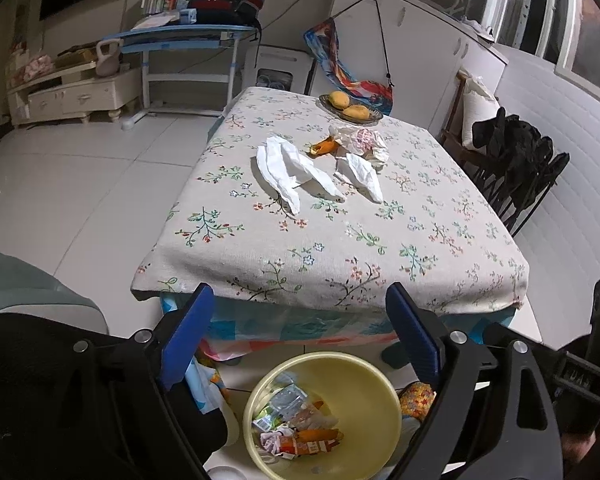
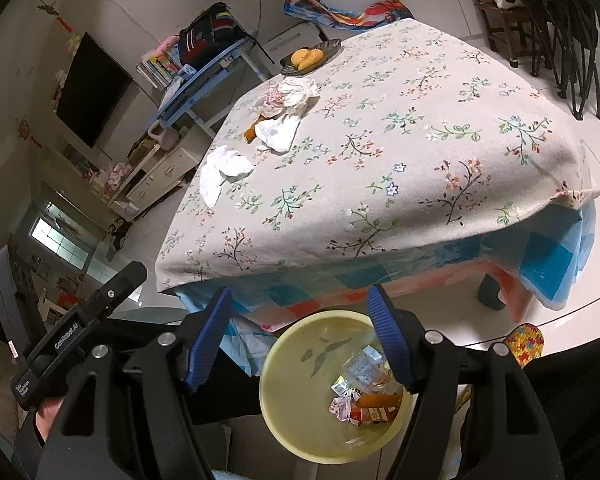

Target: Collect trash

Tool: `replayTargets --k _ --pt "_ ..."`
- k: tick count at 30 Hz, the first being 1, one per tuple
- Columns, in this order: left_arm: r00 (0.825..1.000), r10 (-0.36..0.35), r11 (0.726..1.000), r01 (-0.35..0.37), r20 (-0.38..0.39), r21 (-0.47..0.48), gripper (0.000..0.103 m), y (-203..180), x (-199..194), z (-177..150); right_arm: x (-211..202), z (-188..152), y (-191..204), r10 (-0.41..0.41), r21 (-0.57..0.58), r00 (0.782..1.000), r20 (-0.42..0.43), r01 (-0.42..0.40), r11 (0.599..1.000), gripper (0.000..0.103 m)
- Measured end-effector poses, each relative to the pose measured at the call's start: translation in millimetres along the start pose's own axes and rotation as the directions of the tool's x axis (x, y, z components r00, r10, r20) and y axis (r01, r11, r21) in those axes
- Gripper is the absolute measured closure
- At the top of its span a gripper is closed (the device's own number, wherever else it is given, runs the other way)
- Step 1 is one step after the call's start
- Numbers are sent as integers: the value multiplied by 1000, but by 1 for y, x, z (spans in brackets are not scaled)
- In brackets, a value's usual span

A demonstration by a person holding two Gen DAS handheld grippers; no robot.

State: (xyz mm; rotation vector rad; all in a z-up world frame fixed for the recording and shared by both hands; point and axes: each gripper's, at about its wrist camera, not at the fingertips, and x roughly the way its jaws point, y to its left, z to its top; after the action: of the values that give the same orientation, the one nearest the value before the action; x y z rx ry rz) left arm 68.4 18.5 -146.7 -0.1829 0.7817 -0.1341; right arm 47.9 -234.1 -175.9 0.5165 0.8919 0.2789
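**Both grippers empty over the bin, more litter waiting on the table**

Nearest me, the left gripper (image 1: 300, 328) and the right gripper (image 2: 300, 332) both hang above the yellow bin (image 1: 376, 396), jaws spread with nothing between the ribbed blue pads. I read this as the gap between a drop and the next pick. The bin is smooth, round plastic standing on the floor just below the table's near edge; in its bottom lie crumpled foil and paper wrappers and an orange packet.

Beyond it the table (image 1: 340, 248) wears a coarse floral cloth over a glossy patchwork under-sheet. Well back on the cloth sit the remaining pieces — a long, limp white tissue (image 1: 284, 172), a second tissue (image 1: 364, 174) just beside it, a curl of orange peel (image 1: 324, 147), and a crinkled printed wrapper (image 1: 360, 140) touching the peel's far side.

Next I'd reach forward over the near edge for the closest tissue; it's soft and flat, so the pads must pinch a raised fold.

Farthest, a dark dish of whole fruit (image 1: 350, 110) — not trash, I judge.
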Motion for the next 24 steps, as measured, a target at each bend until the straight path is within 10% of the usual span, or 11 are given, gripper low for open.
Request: replayTargets --k 24 --pt "998 62 988 -64 -16 -138 17 35 68 97 73 94 48 -29 -121 999 38 33 992 34"
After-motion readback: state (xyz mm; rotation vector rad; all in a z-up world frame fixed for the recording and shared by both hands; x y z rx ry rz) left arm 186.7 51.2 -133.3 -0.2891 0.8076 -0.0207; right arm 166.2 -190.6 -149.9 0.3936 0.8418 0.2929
